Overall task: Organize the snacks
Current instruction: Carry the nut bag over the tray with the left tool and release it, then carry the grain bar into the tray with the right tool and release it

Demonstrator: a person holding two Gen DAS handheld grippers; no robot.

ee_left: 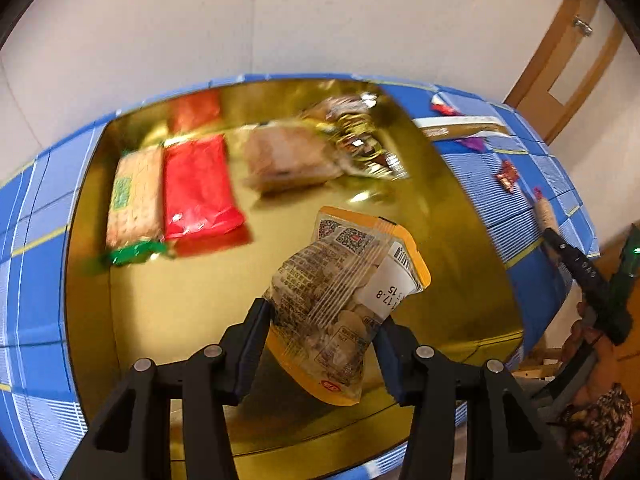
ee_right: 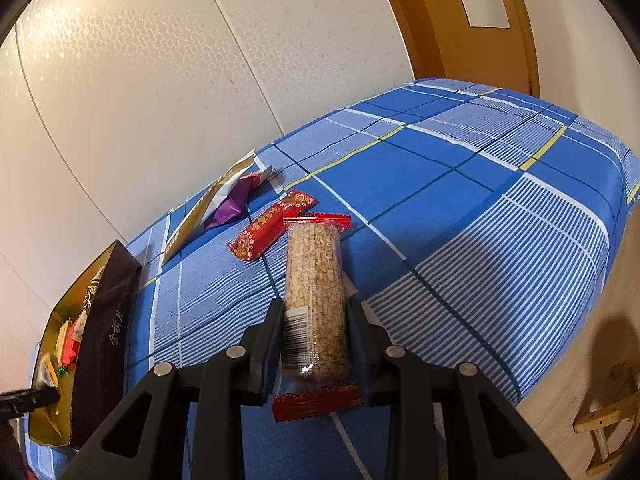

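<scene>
Left gripper [ee_left: 320, 332] jaws pinched an orange-edged snack pouch [ee_left: 344, 300] stamped "17.8" above the gold box [ee_left: 460, 216], while right gripper [ee_right: 314, 320] jaws clamped a barcoded grain bar [ee_right: 316, 280].

cream wall [ee_right: 160, 100], wooden door [ee_right: 460, 40], wood floor [ee_right: 580, 380]

"17.8" and "15" on the nut packet's [ee_left: 340, 304] white sticker

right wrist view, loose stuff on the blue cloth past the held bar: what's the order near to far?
Beyond the grain bar in the right gripper: red patterned packet → purple wrapper → small red-and-white wrapper.
</scene>
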